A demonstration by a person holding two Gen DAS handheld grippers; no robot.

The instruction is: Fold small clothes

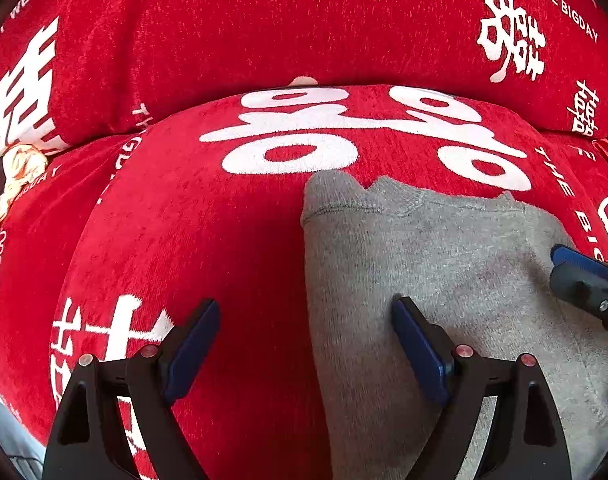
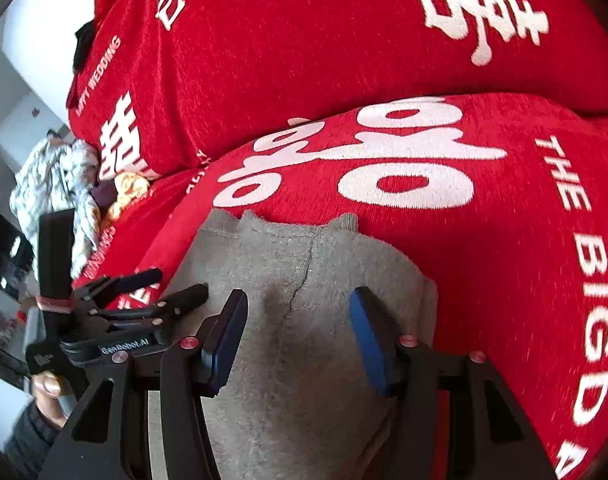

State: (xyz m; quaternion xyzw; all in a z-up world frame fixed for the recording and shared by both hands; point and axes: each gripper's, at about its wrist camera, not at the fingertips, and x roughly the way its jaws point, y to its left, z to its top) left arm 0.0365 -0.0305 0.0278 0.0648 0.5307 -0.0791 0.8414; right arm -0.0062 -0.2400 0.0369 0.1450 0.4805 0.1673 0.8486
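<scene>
A small gray cloth (image 1: 444,280) lies flat on a red sofa cushion (image 1: 207,240). The cushion has big white signs and letters printed on it. The far edge of the cloth has a stitched hem and two little bumps sticking up. A thin dark crease runs down the cloth in the right wrist view.

The left gripper (image 1: 306,344) has its fingers (image 1: 191,344) wide apart and holds nothing. One finger is over the red cushion and the other is over the left part of the cloth, so the cloth's left edge runs between them.

The right gripper (image 2: 297,336) also has its fingers (image 2: 370,340) spread apart, with nothing pinched. Both of its fingers are over the gray cloth, near the middle. In the left wrist view the tip of the right gripper shows at the right edge, just over the right side of the cloth.

Behind the seat cushion is a red back cushion (image 2: 304,40) with the same white print. At the far left end of the sofa there is a pile of other clothes (image 2: 55,184), white and gray, with something yellow beside it
</scene>
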